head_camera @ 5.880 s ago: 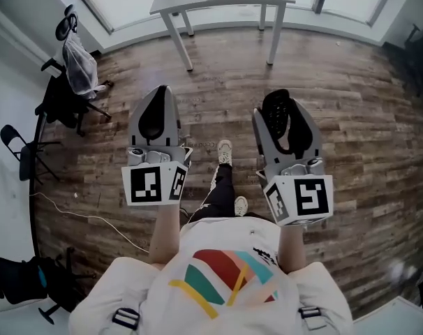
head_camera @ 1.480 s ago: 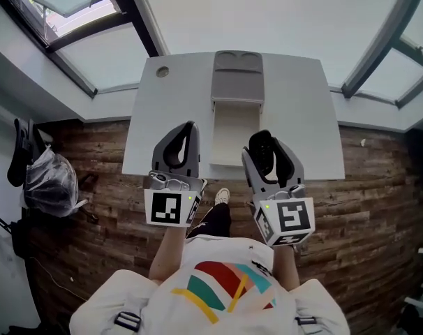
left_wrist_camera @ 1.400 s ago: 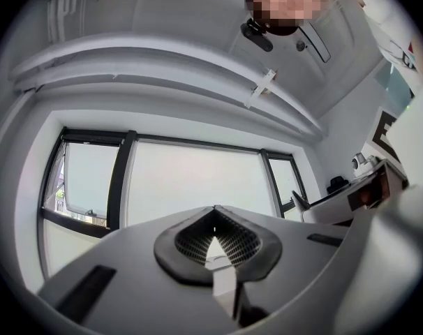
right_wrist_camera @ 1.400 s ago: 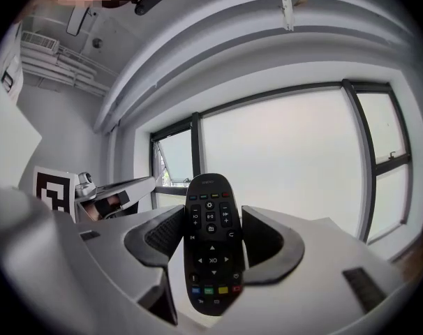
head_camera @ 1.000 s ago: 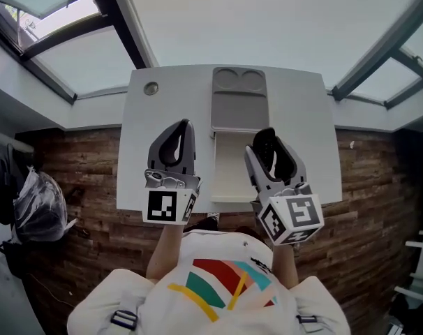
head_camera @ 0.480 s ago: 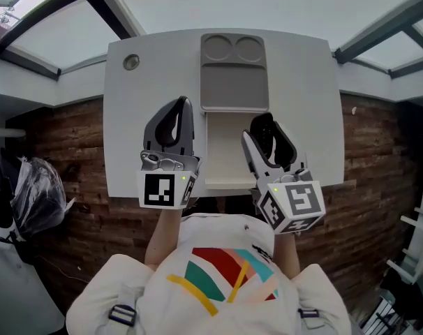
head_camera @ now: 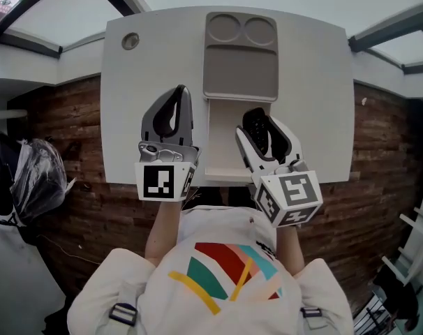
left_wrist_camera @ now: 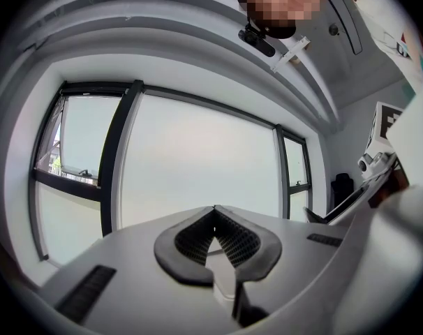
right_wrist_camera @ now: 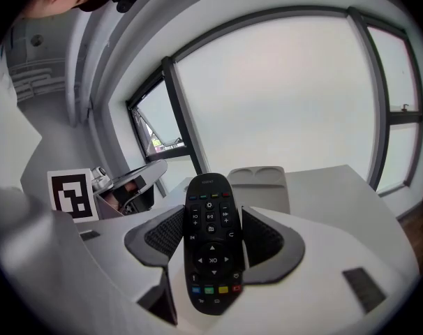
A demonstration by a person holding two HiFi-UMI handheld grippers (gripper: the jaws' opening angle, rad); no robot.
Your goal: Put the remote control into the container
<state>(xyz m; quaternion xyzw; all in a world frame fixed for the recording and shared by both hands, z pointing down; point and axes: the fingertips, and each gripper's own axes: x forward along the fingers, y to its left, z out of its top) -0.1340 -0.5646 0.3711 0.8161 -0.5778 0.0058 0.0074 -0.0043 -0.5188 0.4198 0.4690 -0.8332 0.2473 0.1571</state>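
Observation:
A black remote control (right_wrist_camera: 211,249) with coloured buttons stands upright between the pads of my right gripper (right_wrist_camera: 211,230), which is shut on it. In the head view the remote (head_camera: 258,129) and right gripper (head_camera: 259,124) hover over the right side of the pale open box (head_camera: 218,145). That box adjoins a grey tray (head_camera: 239,61) with two round recesses, on the white table (head_camera: 316,103). The grey tray (right_wrist_camera: 259,185) lies ahead in the right gripper view. My left gripper (head_camera: 178,96) is over the table left of the box. Its tips (left_wrist_camera: 213,212) meet with nothing between them.
A small round metal disc (head_camera: 130,41) sits in the table's far left corner. Brown wood floor (head_camera: 65,138) surrounds the table. A dark bag and chair (head_camera: 30,187) stand at the left. Large windows lie beyond the table.
The person has walked across the wood floor up to the table. Both grippers now hang over its front part, by the open box. The remote has stayed in the right gripper.

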